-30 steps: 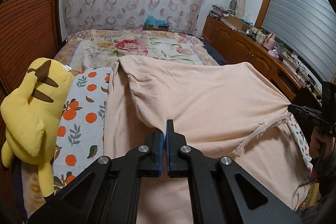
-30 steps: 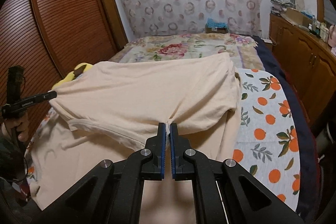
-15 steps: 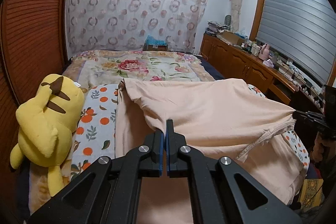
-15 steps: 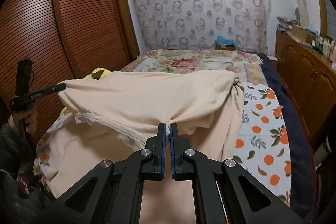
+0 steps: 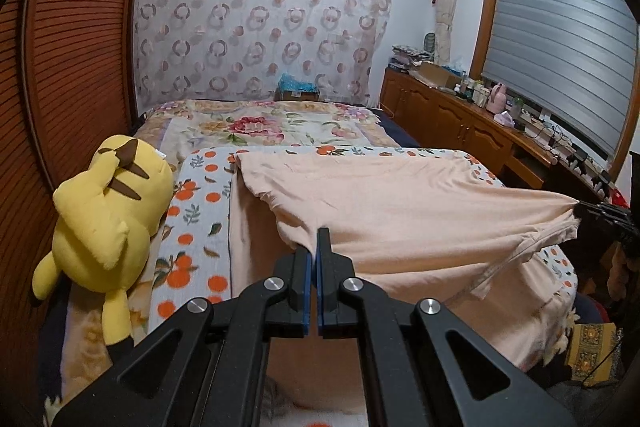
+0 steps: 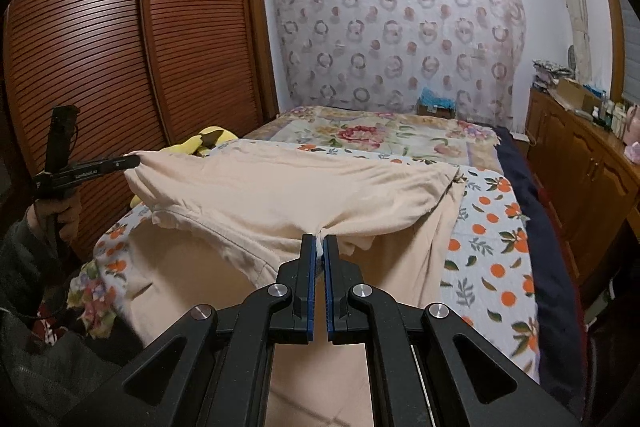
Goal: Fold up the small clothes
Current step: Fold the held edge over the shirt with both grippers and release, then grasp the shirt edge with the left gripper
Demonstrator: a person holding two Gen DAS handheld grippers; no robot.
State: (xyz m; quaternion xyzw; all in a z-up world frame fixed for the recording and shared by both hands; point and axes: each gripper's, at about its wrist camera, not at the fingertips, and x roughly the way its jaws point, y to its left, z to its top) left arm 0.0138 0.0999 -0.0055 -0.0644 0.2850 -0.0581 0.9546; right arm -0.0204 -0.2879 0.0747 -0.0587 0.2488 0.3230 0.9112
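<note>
A peach-coloured garment (image 5: 400,211) lies spread on the bed, its near part lifted and stretched between my two grippers. My left gripper (image 5: 316,243) is shut on a pinch of its left edge; it also shows at the left of the right wrist view (image 6: 134,161). My right gripper (image 6: 319,247) is shut on the garment (image 6: 280,195) at its right edge; it shows at the far right of the left wrist view (image 5: 580,209). The far fold rests on the orange-print sheet (image 5: 192,227). A hem strip (image 5: 516,259) hangs under the raised layer.
A yellow plush toy (image 5: 104,223) lies at the bed's left edge by the brown louvred wardrobe (image 6: 120,47). A floral blanket (image 5: 272,123) covers the far bed. A wooden sideboard (image 5: 460,123) with clutter runs along the right wall. A cardboard box (image 6: 436,107) sits by the curtain.
Both grippers have risen and drawn back toward the bed's near end, still holding the garment. The lifted layer is now stretched tauter and flatter between them.
</note>
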